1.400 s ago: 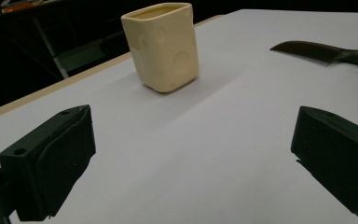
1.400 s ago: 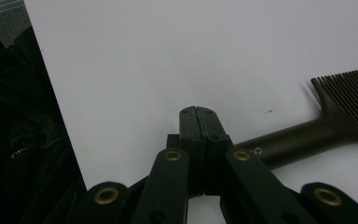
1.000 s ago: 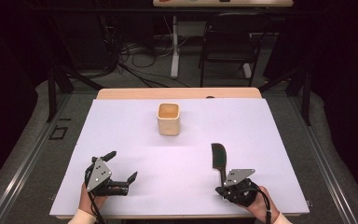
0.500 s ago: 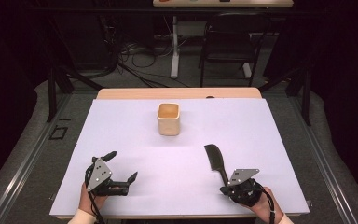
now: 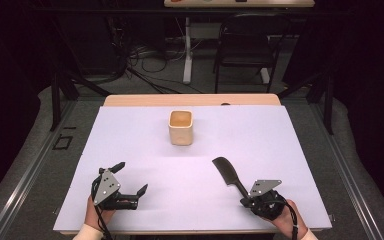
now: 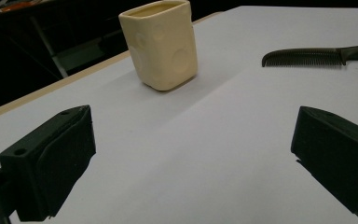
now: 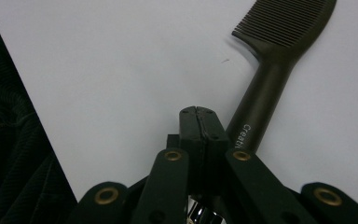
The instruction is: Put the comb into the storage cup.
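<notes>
Currently:
Right gripper [image 7: 198, 112]: jaws clenched, empty; comb [image 7: 270, 70] handle alongside, touching.
Left gripper [image 6: 191, 163]: released; cup [image 6: 161, 44] ahead.

Count of items on and around the white table [image 5: 130, 145]

One cream cup [image 5: 181, 127] stood on the table, one dark comb [image 5: 228, 172] lay nearer the person than the cup, and two handheld grippers were recorded there: the left gripper [image 5: 130, 180] and the right gripper [image 5: 243, 199]. One black chair [image 5: 243, 45] stood beyond the table's far edge.
</notes>
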Motion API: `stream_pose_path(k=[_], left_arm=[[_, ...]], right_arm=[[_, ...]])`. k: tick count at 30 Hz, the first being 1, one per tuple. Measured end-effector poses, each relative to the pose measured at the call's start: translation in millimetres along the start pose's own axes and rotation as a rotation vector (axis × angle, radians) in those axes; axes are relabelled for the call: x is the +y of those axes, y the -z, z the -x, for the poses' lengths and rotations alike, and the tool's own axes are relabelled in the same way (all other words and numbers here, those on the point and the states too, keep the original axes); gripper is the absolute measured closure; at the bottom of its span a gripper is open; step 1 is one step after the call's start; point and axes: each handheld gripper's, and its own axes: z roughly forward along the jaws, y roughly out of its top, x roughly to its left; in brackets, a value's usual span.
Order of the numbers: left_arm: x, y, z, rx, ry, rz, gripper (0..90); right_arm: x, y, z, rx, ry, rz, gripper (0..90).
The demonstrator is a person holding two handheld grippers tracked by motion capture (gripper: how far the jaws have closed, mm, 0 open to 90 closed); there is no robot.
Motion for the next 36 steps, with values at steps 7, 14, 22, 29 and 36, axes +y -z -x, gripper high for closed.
stream_pose_path(k=[7,14,22,29,36], left_arm=[[0.0,0.1,-0.1,0.0,0.001,0.002,0.0],[0.0,0.1,0.0,-0.001,0.001,0.003,0.0],[0.0,0.2,0.0,-0.001,0.002,0.004,0.0],[0.1,0.3,0.2,0.002,0.001,0.005,0.0],[0.1,0.5,0.2,0.002,0.001,0.005,0.0]], right_arm=[[-0.8,-0.1,2.3,-0.017,-0.005,-0.008,90.0],[-1.9,0.5,5.1,-0.029,-0.012,-0.009,90.0],[-2.4,0.7,7.1,-0.041,-0.011,-0.015,90.0],[-2.5,1.2,7.8,-0.046,-0.017,-0.022,90.0],[-3.1,1.0,9.7,-0.051,-0.018,-0.03,90.0]])
